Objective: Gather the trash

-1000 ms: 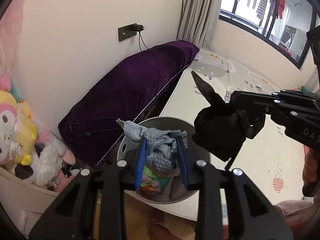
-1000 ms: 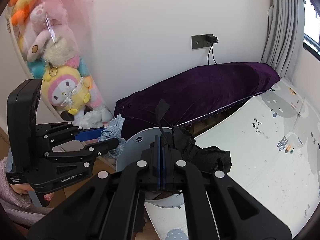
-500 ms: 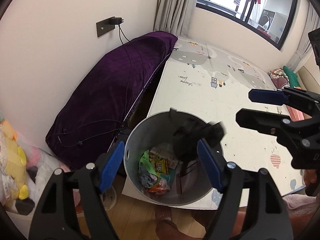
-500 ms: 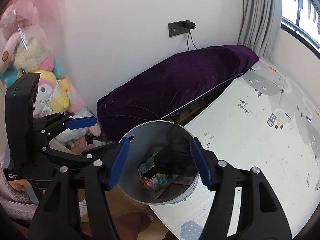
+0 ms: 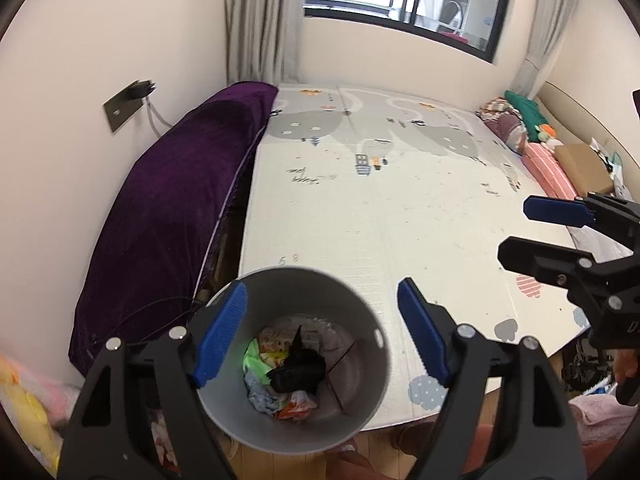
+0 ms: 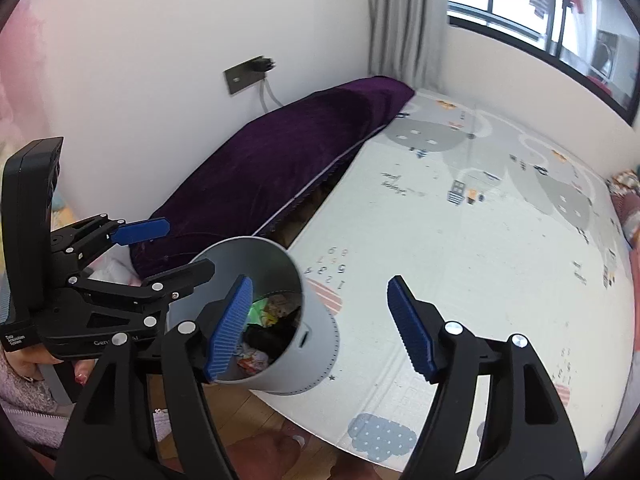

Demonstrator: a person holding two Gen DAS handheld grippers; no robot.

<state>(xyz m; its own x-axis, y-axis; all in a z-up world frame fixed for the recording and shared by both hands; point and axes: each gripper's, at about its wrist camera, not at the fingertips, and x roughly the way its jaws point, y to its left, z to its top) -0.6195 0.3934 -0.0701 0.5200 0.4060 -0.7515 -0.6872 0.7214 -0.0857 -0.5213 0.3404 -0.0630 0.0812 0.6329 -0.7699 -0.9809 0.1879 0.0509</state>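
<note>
A grey round bin (image 5: pixel 304 271) stands at the near corner of the play mat, with colourful wrappers inside. A black cloth (image 5: pixel 298 368) lies on top of them, and a pale blue-grey cloth (image 5: pixel 260 394) sits beside it. My left gripper (image 5: pixel 320 334) hangs above the bin, its jaws opening with nothing between them. My right gripper (image 6: pixel 320 328) is just right of the bin (image 6: pixel 316 344), its jaws also opening and empty. The black cloth (image 6: pixel 264 334) shows inside. Each gripper appears in the other's view: the right gripper (image 5: pixel 516 230), the left gripper (image 6: pixel 182 248).
A long purple-covered object (image 5: pixel 180 200) lies along the wall left of the play mat (image 5: pixel 400 208). A wall socket with a plug (image 5: pixel 128 100) is above it. Folded clothes and a cardboard box (image 5: pixel 576 164) line the far right. Plush toys (image 5: pixel 24 400) sit at the lower left.
Both grippers went from shut on cloths to open. The grey cloth and the black cloth dropped into the bin. Both views rolled and swung toward the mat.
</note>
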